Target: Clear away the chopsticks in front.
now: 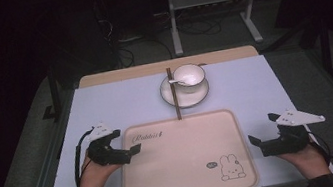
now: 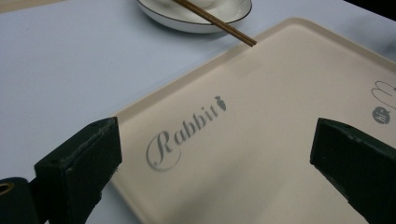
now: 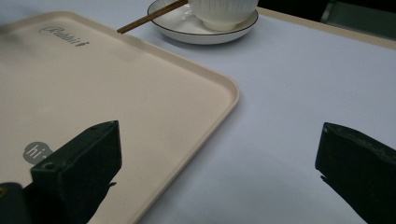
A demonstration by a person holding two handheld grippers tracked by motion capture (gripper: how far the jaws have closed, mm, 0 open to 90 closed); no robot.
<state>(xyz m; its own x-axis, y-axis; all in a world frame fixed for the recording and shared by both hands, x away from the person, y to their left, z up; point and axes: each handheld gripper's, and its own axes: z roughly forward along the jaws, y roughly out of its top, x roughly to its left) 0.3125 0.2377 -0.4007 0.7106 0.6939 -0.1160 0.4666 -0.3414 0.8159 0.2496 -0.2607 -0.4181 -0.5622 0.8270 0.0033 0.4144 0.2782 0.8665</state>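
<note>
Beige plastic, that's what your tray [image 1: 187, 171] was, with "Rabbit" printed near its far left corner and a little bunny drawn near its front right one. It sat square in the middle of the pale sheet [image 1: 105, 103] covering the table, so I'll place everything off the tray.

Your left gripper [image 1: 135, 150] hung over the tray's left edge, tips just past the rim and pointing in at the "Rabbit" lettering. In the left gripper view the jaws stood wide apart with nothing between them, just bare tray underneath. Totally released.

Your right gripper [image 1: 255, 143] was just off the tray's right edge, pointing back toward it, not touching as far as I could tell. Its jaws were spread wide too, one over the tray corner and the other over the sheet, gripping nothing.

Beyond the tray's far edge was a white plate [image 1: 185, 92] with a bowl [image 1: 189, 74] on it and a spoon [image 1: 176, 80] in the bowl. Chopsticks [image 1: 174, 95] lay across the plate's left side, their near tips reaching the tray's far rim.
</note>
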